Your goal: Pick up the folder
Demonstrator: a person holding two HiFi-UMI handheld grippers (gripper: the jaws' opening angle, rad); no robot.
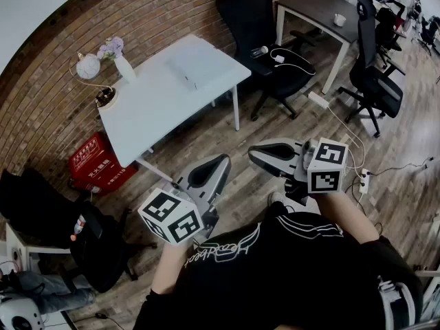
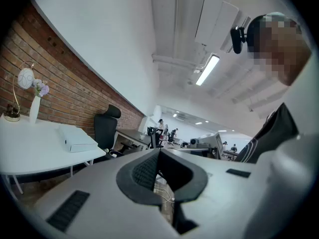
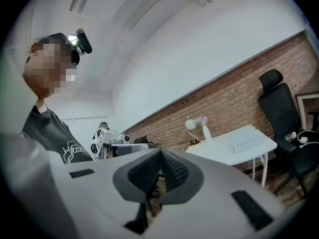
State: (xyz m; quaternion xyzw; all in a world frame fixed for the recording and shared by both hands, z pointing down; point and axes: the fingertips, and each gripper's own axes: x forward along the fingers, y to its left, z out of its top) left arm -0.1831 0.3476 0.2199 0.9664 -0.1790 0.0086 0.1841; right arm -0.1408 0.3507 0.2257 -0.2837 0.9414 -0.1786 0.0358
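The white folder [image 1: 190, 66] lies flat on the white table [image 1: 155, 105] against the brick wall, towards the table's right end. It also shows as a pale slab [image 2: 77, 140] in the left gripper view and as the folder [image 3: 247, 143] in the right gripper view. My left gripper [image 1: 223, 161] and right gripper [image 1: 253, 154] hover over the wooden floor well short of the table, tips close together. Both are shut with nothing between their jaws. Each one's marker cube sits near the person's hands.
A white vase with flowers [image 1: 118, 59] and a round lamp [image 1: 89, 67] stand at the table's left end. A black office chair [image 1: 271, 43] is right of the table, a dark desk [image 1: 323, 16] beyond it. A red box [image 1: 95, 163] sits under the table's left side. Cables and a power strip [image 1: 363, 181] lie on the floor.
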